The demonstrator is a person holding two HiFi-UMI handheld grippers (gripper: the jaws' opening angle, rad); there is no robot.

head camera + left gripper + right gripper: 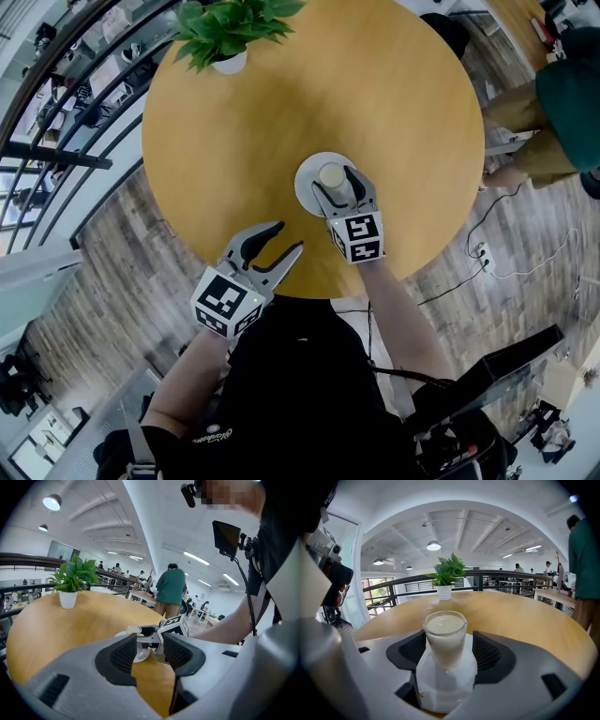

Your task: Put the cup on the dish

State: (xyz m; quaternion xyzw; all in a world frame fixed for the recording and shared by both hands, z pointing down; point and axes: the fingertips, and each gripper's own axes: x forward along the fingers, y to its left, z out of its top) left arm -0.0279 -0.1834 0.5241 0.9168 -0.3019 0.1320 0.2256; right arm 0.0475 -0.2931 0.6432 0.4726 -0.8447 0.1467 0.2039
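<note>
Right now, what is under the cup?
The cup stands on the white dish, which lies on the wooden table. The dish's middle is covered by the cup's base.

Round wooden surface (309,84) with white dish (305,187) near its close edge; cup (332,175) stands upright on the dish, right tool (334,180) over the dish with a jaw on either side of the cup. Left tool (289,236) is nearer than the dish and to its left, jaws apart and empty. Potted plant (230,28) sits well beyond the dish at the far edge.
</note>
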